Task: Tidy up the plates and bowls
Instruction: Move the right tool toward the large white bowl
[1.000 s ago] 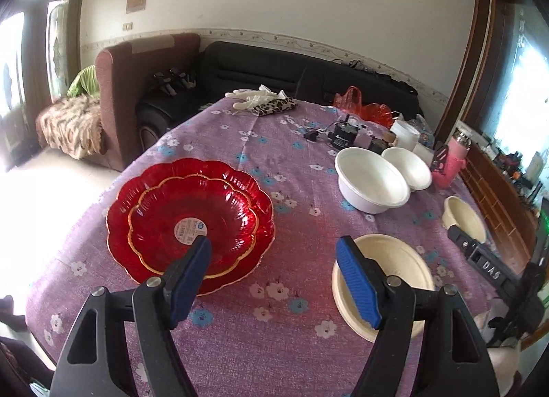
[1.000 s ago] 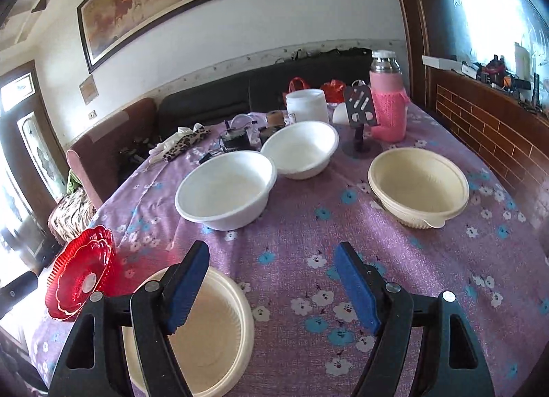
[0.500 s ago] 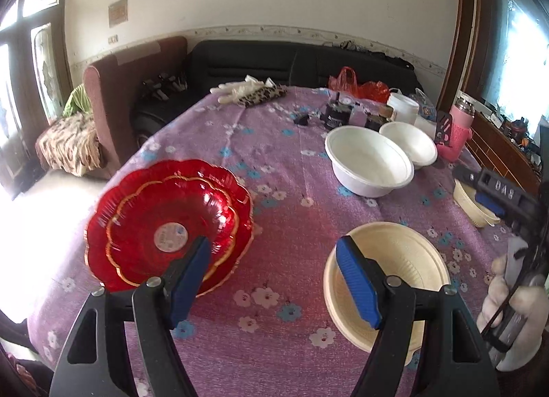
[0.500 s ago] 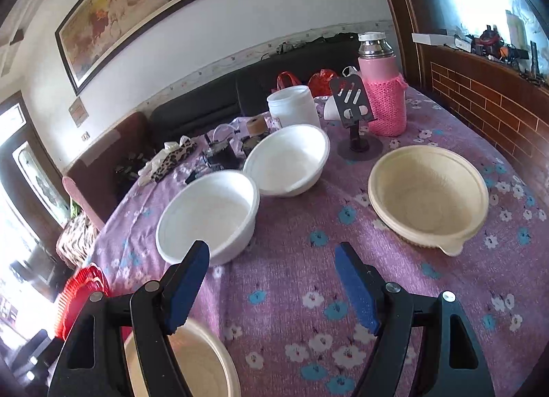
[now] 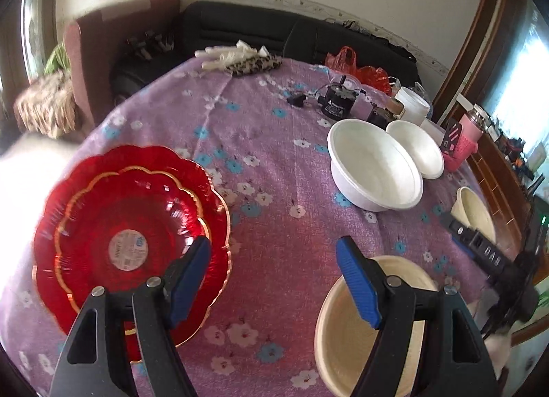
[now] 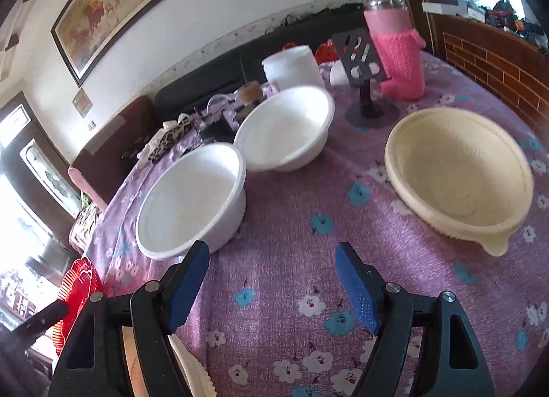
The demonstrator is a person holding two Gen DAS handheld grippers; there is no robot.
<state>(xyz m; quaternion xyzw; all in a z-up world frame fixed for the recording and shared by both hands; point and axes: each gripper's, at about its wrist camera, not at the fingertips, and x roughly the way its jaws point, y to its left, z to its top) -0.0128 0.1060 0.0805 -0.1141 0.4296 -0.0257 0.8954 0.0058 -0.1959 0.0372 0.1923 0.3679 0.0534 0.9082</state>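
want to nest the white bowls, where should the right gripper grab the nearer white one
Grip the rim of the nearer white bowl on its near edge, coming from above with one finger inside and one outside the wall. It sits upright and empty, its thin rolled lip faces the open right gripper, and the second white bowl crowds its far side.

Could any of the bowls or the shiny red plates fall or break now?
Maybe. The red plates lie stacked near the table's edge, so a careless nudge from the open left gripper might slide them off. The two white bowls sit very close together; grabbing one could bump the other. The pink bottle stands tall behind the cream bowl and might tip if the open right gripper swings wide.
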